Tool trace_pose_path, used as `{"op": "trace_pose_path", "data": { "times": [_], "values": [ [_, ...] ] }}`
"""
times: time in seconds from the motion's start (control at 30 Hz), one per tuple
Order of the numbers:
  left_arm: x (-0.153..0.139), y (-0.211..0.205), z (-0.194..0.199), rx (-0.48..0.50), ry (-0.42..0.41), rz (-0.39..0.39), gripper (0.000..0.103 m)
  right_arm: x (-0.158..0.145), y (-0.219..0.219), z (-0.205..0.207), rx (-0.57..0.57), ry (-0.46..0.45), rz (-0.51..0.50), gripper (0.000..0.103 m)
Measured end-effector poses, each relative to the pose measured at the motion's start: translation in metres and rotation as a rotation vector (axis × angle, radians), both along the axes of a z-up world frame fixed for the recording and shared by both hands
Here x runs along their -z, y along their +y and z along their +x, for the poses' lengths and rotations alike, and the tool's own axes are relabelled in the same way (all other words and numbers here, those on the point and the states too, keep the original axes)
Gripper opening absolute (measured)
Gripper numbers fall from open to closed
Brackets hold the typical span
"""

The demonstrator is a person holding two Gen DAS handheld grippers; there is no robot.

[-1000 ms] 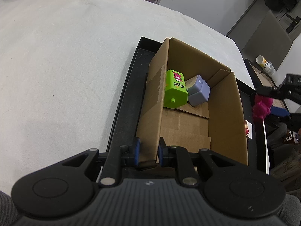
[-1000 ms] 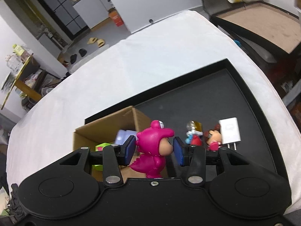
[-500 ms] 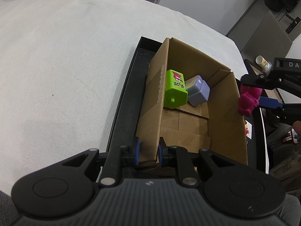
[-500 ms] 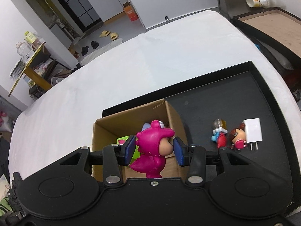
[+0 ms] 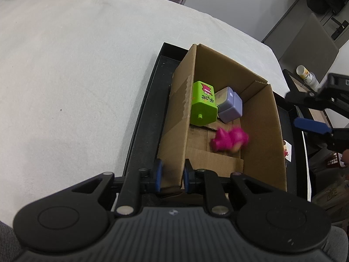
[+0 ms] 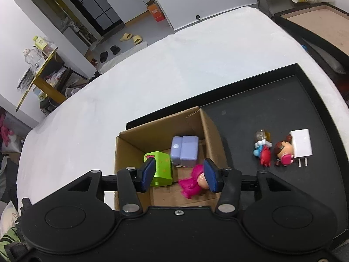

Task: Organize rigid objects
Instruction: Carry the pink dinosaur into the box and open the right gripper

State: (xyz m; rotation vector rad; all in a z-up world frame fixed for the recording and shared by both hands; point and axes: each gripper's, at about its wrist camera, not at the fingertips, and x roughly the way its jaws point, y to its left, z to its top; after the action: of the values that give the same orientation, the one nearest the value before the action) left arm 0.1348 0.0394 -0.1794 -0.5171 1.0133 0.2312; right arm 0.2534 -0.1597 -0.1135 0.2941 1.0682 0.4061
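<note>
Three toys lie in the cardboard box [image 5: 259,131]: green block [image 5: 204,107] lengthwise, lilac case [image 5: 230,104], blurred pink figure [image 5: 230,140]; right gripper [image 6: 178,175] just opened, empty, left gripper [image 5: 171,175] clamps the box wall

Your box [image 6: 212,128] mouth is open from above, but the green toy [image 6: 161,168], purple block [image 6: 185,150] and pink figure [image 6: 192,184] crowd its floor.

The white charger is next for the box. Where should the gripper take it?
Grip the white charger across its two long flat sides, coming from above. It lies flat on the black tray, prongs toward the camera; the red-haired figurine crowds one side.
</note>
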Motion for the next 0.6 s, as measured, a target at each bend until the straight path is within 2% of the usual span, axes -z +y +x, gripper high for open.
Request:
{"op": "trace_pose_path", "data": {
  "times": [0.6],
  "values": [
    [0.0, 0.001, -0.001, 0.001, 0.0, 0.002, 0.018, 0.008, -0.062, 0.008, 0.106, 0.021, -0.034, 0.05]
  ]
}}
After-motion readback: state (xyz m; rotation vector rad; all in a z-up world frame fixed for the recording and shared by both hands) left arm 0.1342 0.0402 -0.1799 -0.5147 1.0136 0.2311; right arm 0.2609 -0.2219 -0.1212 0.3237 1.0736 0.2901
